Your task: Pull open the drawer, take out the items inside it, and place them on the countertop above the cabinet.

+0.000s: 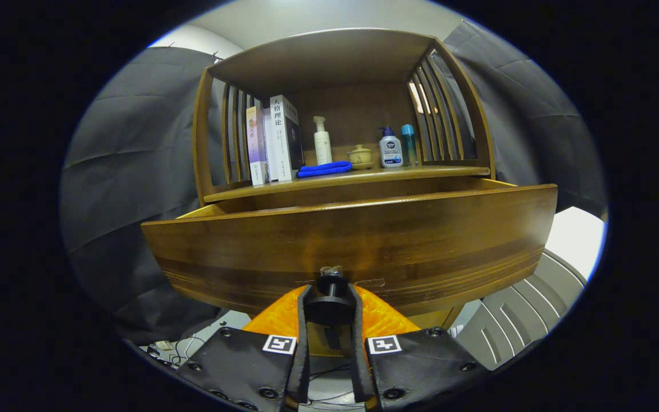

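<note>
1. Wooden drawer [352, 240] stands pulled well out beneath the countertop [346, 176]; opening looks done.
2. Gripper [329, 297] fingers clamp its black knob [329, 309].
3. Contents hidden; removal remains.

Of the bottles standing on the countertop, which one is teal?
The slim teal bottle farthest right, beside the white pump bottle with the dark blue cap. The tall pump bottle near the books is all white. Gripper grips the drawer knob.

home-style booth | wooden cabinet [341, 171] | books [275, 140], toiletry bottles [390, 147]
</note>
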A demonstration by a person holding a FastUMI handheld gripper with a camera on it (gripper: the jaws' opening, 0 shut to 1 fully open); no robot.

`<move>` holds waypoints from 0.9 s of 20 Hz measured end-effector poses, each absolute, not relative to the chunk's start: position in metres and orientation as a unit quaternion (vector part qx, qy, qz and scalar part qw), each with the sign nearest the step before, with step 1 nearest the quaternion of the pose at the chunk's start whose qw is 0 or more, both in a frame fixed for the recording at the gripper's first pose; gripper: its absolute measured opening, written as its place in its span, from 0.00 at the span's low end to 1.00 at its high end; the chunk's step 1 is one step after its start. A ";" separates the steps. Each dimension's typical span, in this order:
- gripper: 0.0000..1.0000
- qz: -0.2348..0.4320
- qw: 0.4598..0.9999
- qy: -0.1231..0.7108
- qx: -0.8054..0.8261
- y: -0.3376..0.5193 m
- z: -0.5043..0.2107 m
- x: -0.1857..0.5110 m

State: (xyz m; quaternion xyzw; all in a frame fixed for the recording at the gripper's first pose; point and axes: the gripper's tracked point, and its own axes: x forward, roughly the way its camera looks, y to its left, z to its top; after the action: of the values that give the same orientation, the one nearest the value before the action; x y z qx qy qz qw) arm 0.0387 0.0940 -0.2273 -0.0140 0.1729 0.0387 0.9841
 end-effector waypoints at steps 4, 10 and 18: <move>0.31 0.045 0.984 0.171 -0.016 0.096 -0.228 0.029; 0.50 0.053 0.991 0.117 -0.043 0.092 -0.198 0.023; 0.97 0.082 0.994 0.070 -0.033 0.086 -0.109 0.051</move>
State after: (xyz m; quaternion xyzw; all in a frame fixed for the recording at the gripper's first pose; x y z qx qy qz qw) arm 0.0514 0.0861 -0.1093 -0.0329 0.0701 0.0817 0.9936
